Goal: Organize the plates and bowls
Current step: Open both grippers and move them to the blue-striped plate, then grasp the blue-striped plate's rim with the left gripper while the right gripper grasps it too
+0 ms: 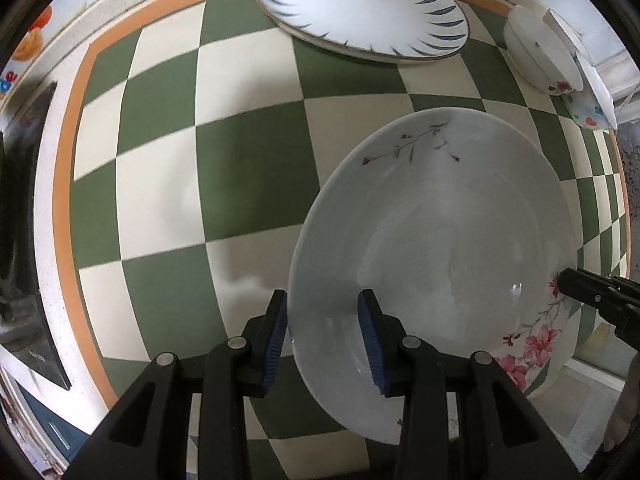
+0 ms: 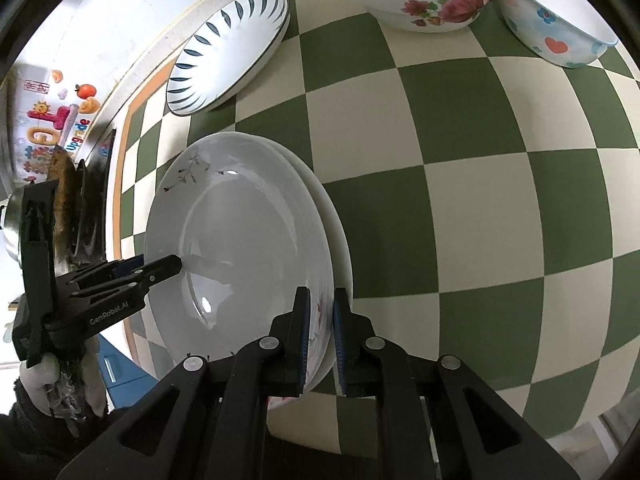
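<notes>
A white plate with pink flowers [image 1: 440,248] [image 2: 248,260] is held between both grippers over the green checked cloth. My left gripper [image 1: 324,340] straddles its rim, one finger on each side, with a wide gap. My right gripper [image 2: 320,344] is shut on the opposite rim. The left gripper also shows in the right wrist view [image 2: 160,268], the right one in the left wrist view [image 1: 576,284]. A second white plate [image 2: 336,232] lies directly beneath. A blue-leaf plate [image 1: 360,8] [image 2: 228,52] lies at the far edge.
A white bowl with red flowers [image 2: 420,0] [image 1: 536,56] and a bowl with hearts and blue flowers [image 2: 556,20] [image 1: 592,104] stand at the far right of the cloth. A dark stove with a pan [image 2: 76,208] lies left of the cloth.
</notes>
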Demonstrator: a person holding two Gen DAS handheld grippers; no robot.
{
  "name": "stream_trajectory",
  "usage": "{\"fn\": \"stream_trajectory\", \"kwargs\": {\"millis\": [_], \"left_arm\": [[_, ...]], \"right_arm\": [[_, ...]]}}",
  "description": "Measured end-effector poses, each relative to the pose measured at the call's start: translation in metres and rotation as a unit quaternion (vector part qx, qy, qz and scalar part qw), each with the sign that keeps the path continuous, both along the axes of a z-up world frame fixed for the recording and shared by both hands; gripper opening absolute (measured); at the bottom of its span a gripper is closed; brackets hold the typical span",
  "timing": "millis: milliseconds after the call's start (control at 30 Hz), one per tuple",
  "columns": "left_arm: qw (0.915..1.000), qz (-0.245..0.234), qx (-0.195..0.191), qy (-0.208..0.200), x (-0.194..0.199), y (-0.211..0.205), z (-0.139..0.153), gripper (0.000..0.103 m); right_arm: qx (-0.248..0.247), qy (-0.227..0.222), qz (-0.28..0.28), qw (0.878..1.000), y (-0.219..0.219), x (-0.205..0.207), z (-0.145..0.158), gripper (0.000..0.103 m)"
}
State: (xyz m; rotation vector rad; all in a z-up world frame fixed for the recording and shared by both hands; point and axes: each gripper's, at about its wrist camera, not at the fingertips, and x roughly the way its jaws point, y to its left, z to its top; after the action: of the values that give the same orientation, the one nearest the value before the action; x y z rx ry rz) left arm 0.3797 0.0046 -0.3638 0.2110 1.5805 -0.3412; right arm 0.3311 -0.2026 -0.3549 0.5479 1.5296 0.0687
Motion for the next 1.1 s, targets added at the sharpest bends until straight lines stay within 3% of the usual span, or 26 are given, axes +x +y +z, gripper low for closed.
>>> {"fn": "stream_trajectory", "kwargs": {"millis": [167,333,433,533,600,667,833,1100], "left_arm": [[0.9997,0.023,-0.009,0.009,0.011,0.014,0.004,0.033],[0.9978,0.051,-0.04,-0.018,0.029,0.028,0.043,0.034],[0.9949,0.073,-0.059,-0.038,0.062,0.029,0.062,0.034],[0.9927,0.089,-0.063,-0.052,0.105,0.023,0.064,0.034],[0.9912,0.101,-0.068,-0.053,0.132,0.016,0.059,0.034],[0.9905,0.11,-0.073,-0.039,0.153,0.018,0.047,0.034],[0.9894,0.127,-0.07,0.005,0.187,0.014,0.011,0.034],[0.9902,0.115,-0.073,0.03,0.201,-0.006,-0.024,0.033]], "right_arm": [[0.003,0.018,-0.013,1.0,-0.007,0.002,0.004,0.015],[0.038,-0.018,-0.044,0.998,-0.022,0.018,0.035,0.015],[0.055,-0.05,-0.051,0.996,-0.026,0.048,0.057,0.019],[0.047,-0.083,-0.038,0.995,-0.023,0.099,0.073,0.03],[0.033,-0.094,-0.026,0.995,-0.021,0.133,0.075,0.031],[0.017,-0.097,-0.013,0.995,-0.021,0.176,0.069,0.031],[-0.02,-0.056,0.019,0.998,-0.027,0.258,0.026,0.031],[-0.024,0.001,0.059,0.998,-0.031,0.301,-0.032,0.031]]}}
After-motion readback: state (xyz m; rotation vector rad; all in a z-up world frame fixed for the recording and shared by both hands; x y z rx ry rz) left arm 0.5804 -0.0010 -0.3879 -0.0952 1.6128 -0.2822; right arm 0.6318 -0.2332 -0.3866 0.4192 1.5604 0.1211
